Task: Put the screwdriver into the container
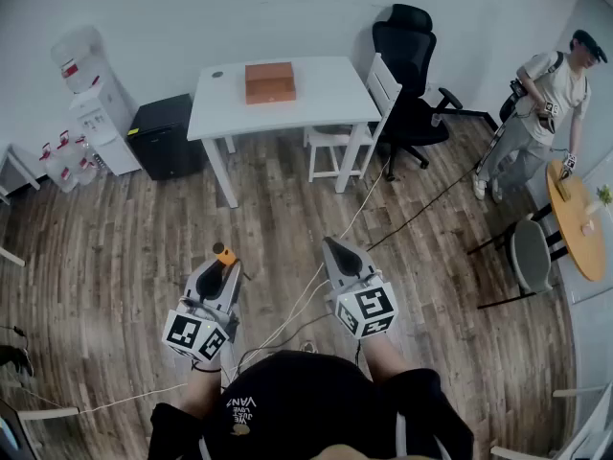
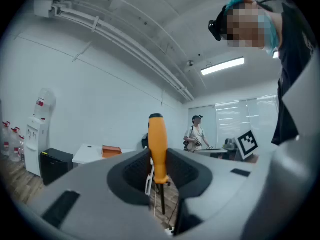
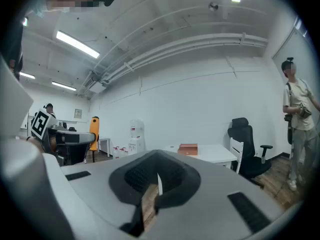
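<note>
My left gripper (image 1: 227, 263) is shut on a screwdriver with an orange handle (image 1: 225, 254), held out level above the wooden floor. In the left gripper view the screwdriver (image 2: 158, 149) stands upright between the jaws, handle up and dark shaft down, and my left gripper (image 2: 159, 178) pinches it low on the handle. My right gripper (image 1: 331, 245) is beside it, shut and empty; in its own view my right gripper (image 3: 155, 185) shows its jaws together. A brown box-like container (image 1: 269, 81) sits far ahead on a white table (image 1: 326, 99), and the container shows small in both gripper views (image 2: 111, 150) (image 3: 188, 148).
A white chair (image 1: 359, 123) and a black office chair (image 1: 410, 70) stand by the table. A black cabinet (image 1: 161, 135) and a water dispenser (image 1: 96, 113) are at the left. A person (image 1: 536, 113) stands at the right by a round wooden table (image 1: 575, 220). Cables (image 1: 287, 319) trail over the floor.
</note>
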